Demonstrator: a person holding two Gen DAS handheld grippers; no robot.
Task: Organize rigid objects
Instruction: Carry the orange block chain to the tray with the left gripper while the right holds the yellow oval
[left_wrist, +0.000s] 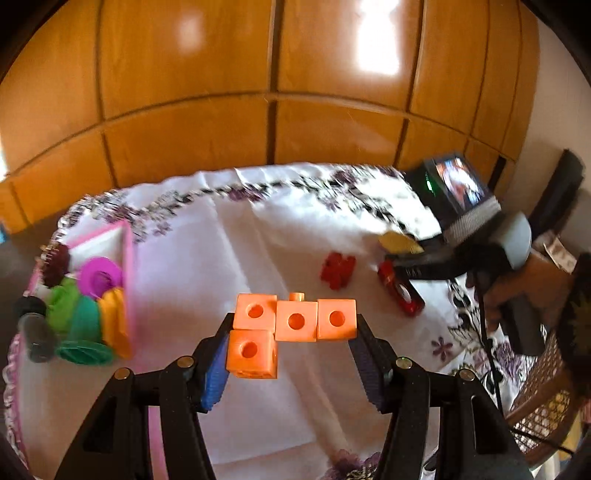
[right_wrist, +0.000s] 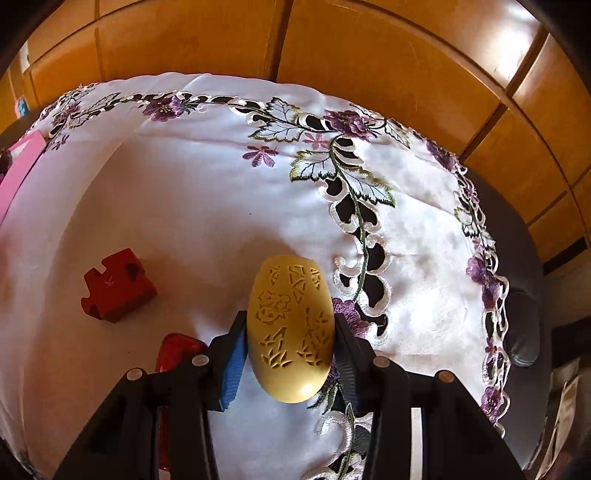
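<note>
Up off the cloth, the orange blocks (left_wrist: 293, 326) sit between the pads of the left gripper (left_wrist: 295, 354): three cubes joined in a row, a fourth fixed under the left end, each with a round hole facing the camera. The jaws are clamped on the ends of that row, the blue pad (left_wrist: 216, 373) against the left side and the dark pad against the right.

In the right wrist view, the right gripper (right_wrist: 290, 354) is clamped on a yellow egg (right_wrist: 290, 328), an oval piece with carved cut-outs on its upper face; its long axis runs along the fingers and both pads press its sides.

On the white cloth (left_wrist: 229, 251) lie a red puzzle block (right_wrist: 118, 290) and, near it, a red case (left_wrist: 400, 291) just beside the right gripper's fingers. At the left edge stands a pink tray (left_wrist: 127, 251) holding coloured discs (left_wrist: 88, 306) in purple, green, teal and orange, piled against its right wall. The cloth has a purple flower border (right_wrist: 343, 122). A hand (left_wrist: 517, 291) holds the right gripper's grip at the far right of the left wrist view. Behind the table stand wooden panels (left_wrist: 184, 74).
</note>
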